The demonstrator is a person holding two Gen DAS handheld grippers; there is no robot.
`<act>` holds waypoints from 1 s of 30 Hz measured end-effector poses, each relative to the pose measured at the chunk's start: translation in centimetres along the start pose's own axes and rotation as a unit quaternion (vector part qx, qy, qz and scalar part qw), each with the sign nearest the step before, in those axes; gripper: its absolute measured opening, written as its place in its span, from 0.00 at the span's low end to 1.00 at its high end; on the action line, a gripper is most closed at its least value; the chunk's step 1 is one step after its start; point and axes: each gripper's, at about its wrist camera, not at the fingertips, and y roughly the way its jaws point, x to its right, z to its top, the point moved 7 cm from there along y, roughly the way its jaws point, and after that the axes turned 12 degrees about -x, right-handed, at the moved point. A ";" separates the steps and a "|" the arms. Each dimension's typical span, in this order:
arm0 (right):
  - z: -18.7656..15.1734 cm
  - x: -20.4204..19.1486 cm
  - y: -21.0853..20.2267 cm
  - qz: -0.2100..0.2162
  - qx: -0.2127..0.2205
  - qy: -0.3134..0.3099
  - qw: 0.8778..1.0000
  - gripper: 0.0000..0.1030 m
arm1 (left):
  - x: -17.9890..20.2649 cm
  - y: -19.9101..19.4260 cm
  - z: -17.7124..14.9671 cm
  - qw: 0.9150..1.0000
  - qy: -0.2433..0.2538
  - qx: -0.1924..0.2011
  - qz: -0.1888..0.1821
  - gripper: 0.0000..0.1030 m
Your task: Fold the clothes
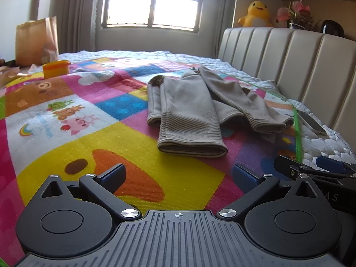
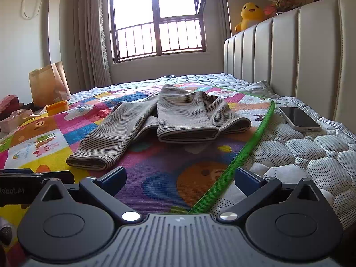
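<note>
Left gripper [image 1: 179,175]: nearest the left camera; jaws spread wide, nothing between them, low over the yellow and orange patch of the play mat [image 1: 55,102].
Left fingers [image 1: 113,174]: blue pads, both clear of the cloth.
Right gripper [image 2: 180,176]: jaws spread wide and empty, low over the purple patch of the mat, straddling its green edging [image 2: 244,149]. In the left view it shows just to the right of the left gripper.
Sweater [image 1: 189,104]: grey-brown ribbed knit, lying on the mat ahead of both grippers, apart from each. It is partly folded, with one sleeve laid over the body.
Near cuff [image 2: 86,161]: the sleeve end closest to the right gripper, ahead and to its left, flat on the mat.
Phone [image 2: 299,115]: face up on the white quilted mattress [image 2: 311,155], ahead and right of the right gripper, just beyond the green edging.
Headboard [image 2: 289,49]: padded, cream, along the right of both grippers.
Yellow box [image 1: 55,67]: far ahead and left of the left gripper, at the mat's far side.
Paper bag [image 1: 36,41]: brown, behind the box.
Duck toy [image 1: 255,14]: yellow plush, on the ledge above the headboard, beside pink flowers [image 1: 298,11].
Window [image 2: 158,17]: far ahead, bright, barred.
</note>
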 end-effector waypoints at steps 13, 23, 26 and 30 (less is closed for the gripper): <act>-0.2 0.2 0.0 -0.001 -0.001 0.003 1.000 1.00 | 0.0 0.0 -0.2 1.000 -0.001 -0.004 0.001 1.00; -0.4 0.4 0.1 -0.001 -0.003 0.003 1.000 1.00 | -0.1 0.0 -0.3 1.000 -0.003 -0.007 0.000 1.00; -0.5 0.4 0.1 -0.001 -0.003 0.003 1.000 1.00 | -0.2 0.0 -0.3 1.000 -0.003 -0.007 0.000 1.00; -0.5 0.4 0.1 -0.001 -0.004 0.003 1.000 1.00 | -0.1 0.0 -0.3 1.000 -0.004 -0.007 0.000 1.00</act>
